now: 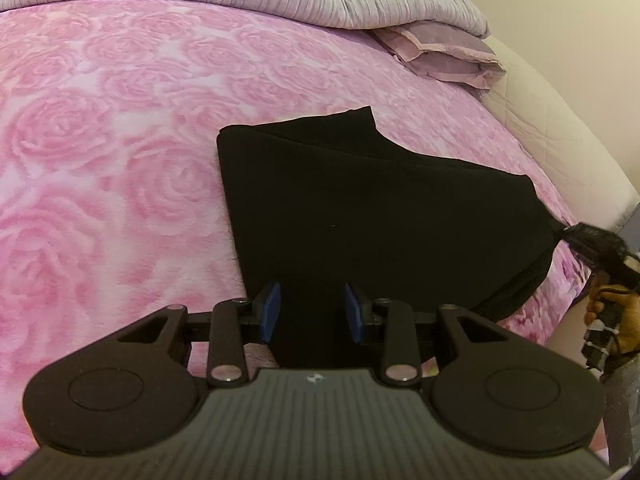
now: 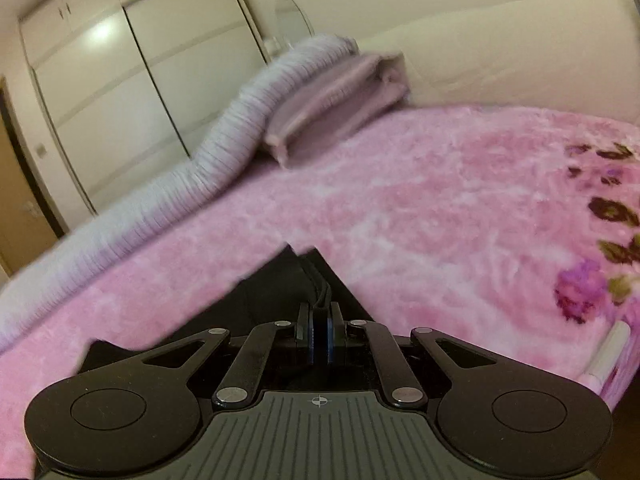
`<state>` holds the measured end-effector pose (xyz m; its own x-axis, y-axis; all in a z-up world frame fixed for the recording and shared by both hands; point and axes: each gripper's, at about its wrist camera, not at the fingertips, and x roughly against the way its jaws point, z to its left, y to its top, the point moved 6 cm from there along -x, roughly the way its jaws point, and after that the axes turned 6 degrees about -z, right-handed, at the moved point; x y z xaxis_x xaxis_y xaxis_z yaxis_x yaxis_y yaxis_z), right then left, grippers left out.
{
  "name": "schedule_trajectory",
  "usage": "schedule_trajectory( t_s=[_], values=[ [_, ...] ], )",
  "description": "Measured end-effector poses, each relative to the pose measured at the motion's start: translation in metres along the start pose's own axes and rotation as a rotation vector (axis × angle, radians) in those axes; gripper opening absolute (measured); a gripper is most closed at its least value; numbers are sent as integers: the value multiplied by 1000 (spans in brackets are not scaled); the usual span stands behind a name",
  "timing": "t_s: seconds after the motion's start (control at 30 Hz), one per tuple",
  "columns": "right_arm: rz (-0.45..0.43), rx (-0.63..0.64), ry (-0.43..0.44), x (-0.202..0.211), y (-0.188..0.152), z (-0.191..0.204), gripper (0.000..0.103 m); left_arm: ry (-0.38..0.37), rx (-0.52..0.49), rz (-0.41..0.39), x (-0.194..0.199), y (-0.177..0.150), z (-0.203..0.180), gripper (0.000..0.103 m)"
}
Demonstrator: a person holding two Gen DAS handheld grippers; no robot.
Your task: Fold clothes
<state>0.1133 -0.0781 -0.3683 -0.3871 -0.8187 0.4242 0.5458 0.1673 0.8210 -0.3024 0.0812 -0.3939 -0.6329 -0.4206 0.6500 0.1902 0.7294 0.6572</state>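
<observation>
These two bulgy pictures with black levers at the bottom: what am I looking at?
No robot here: a person carries a hand-held gripper in each hand, with a wide-angle camera on each looking along its fingers. The left hand-held gripper shows its blue pads apart over a black garment on the pink rose blanket. The right hand-held gripper is shut on a corner of that garment. Beyond lie a folded lilac cloth and a ribbed grey cover.

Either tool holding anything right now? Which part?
Right tool is shut on the black garment, pinching a layered corner. Left tool is open over the garment's near edge, holding nothing.
</observation>
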Motion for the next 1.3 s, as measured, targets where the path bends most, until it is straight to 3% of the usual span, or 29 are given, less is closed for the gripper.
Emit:
schedule_trajectory(
  t_s=[0.07, 0.23, 0.33, 0.43, 0.57, 0.63, 0.73, 0.87, 1.0, 1.07, 1.3],
  values=[
    [48, -27, -29, -10, -9, -10, 4, 5, -4, 0, 1, -1, 0, 29],
    [62, -17, -39, -2, -5, -8, 7, 36, -21, -8, 6, -2, 3, 29],
    [28, 59, -84, 14, 3, 1, 18, 44, -32, -35, 16, 0, 2, 29],
    [-26, 166, -80, 32, 3, 17, 21, 39, -57, -58, 24, 1, -5, 29],
    [34, 282, -73, 15, -18, 25, 21, 36, -105, -4, 9, -12, -11, 29],
    [89, 279, -102, 0, -29, 14, 21, 56, -128, 16, 0, -20, -10, 27],
    [75, 262, -104, 10, -24, 15, 21, 79, -136, -10, 9, -18, -12, 24],
    [39, 258, -43, 36, -23, 27, 21, 86, -128, -60, 29, -15, -17, 22],
    [60, 309, 13, 42, -40, 44, 22, 81, -113, -17, 18, -29, -18, 23],
    [158, 341, -28, 26, -64, 43, 22, 106, -113, -19, 10, -35, -16, 22],
    [142, 272, -48, 49, -68, 47, 22, 157, -137, -39, 22, -35, -26, 21]
  ],
)
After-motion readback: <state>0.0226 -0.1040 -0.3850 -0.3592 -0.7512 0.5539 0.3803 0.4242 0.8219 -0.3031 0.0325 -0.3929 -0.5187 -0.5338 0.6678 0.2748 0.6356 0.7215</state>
